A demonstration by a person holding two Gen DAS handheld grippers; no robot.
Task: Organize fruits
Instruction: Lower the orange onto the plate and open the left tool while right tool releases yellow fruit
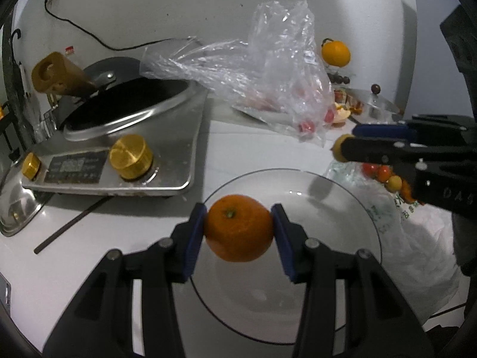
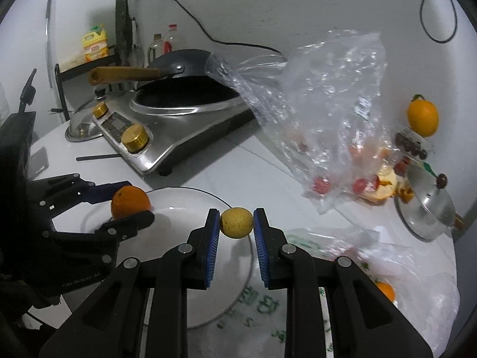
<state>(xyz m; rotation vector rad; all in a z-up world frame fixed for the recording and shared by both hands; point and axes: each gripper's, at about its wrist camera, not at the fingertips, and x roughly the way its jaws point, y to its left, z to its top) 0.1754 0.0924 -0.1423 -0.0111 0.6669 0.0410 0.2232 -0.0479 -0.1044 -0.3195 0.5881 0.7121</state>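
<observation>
My left gripper [image 1: 238, 228] is shut on an orange tangerine [image 1: 238, 228], held over the near part of a clear glass plate [image 1: 351, 203]. In the right wrist view the same tangerine [image 2: 130, 201] hangs over the plate's left side [image 2: 184, 197]. My right gripper [image 2: 236, 222] is shut on a small yellow-green fruit [image 2: 236, 222] above the plate's right edge. From the left wrist view that gripper [image 1: 342, 149] comes in from the right with the small fruit [image 1: 338, 149] at its tip.
A steel induction cooker with a wok [image 1: 125, 119] stands at the back left. A crumpled clear bag [image 1: 268, 68] with red fruits lies behind the plate. A white printed bag [image 2: 387, 268] with cherry tomatoes [image 1: 384, 173] lies at the right. A pot lid [image 2: 426, 205] and an orange [image 2: 422, 117] sit far right.
</observation>
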